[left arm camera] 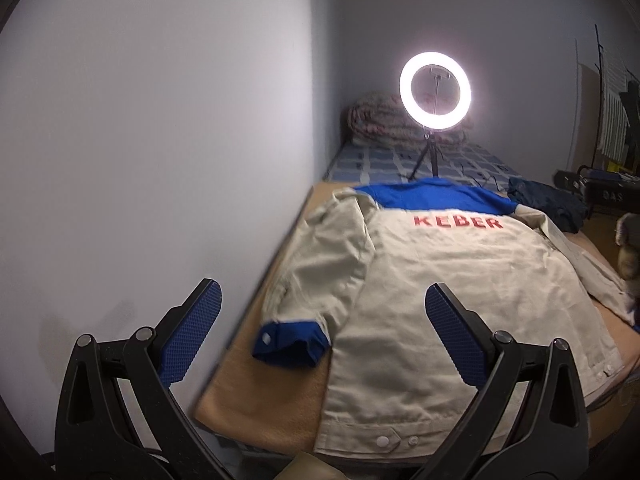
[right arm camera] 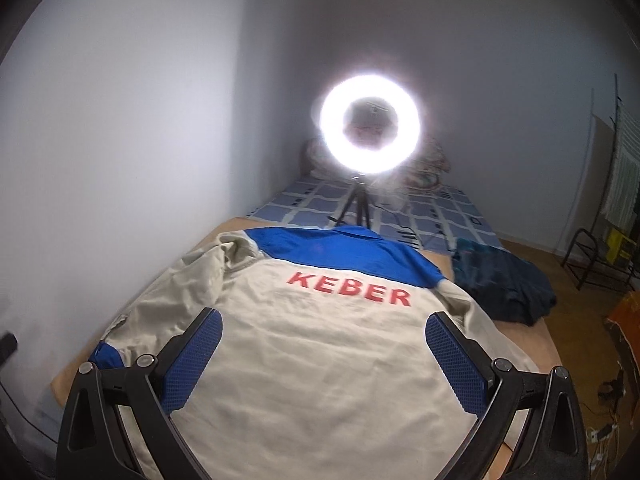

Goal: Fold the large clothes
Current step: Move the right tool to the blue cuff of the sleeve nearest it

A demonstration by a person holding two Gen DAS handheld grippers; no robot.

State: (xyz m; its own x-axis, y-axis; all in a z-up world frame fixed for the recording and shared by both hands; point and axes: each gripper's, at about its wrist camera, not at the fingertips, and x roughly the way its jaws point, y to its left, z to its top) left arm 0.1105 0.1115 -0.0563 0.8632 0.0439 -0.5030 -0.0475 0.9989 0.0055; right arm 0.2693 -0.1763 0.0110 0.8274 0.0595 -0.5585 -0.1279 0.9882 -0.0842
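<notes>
Lit ring light (left arm camera: 435,93) on bed (left arm camera: 380,162)

Black jaws, blue textured pads (left arm camera: 192,336), silver rivets

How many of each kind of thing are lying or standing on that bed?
Jackets: 1, beige and blue
Dark blue clothes heaps: 1
Ring lights: 1
Rolled blankets: 1
Total: 4
</notes>
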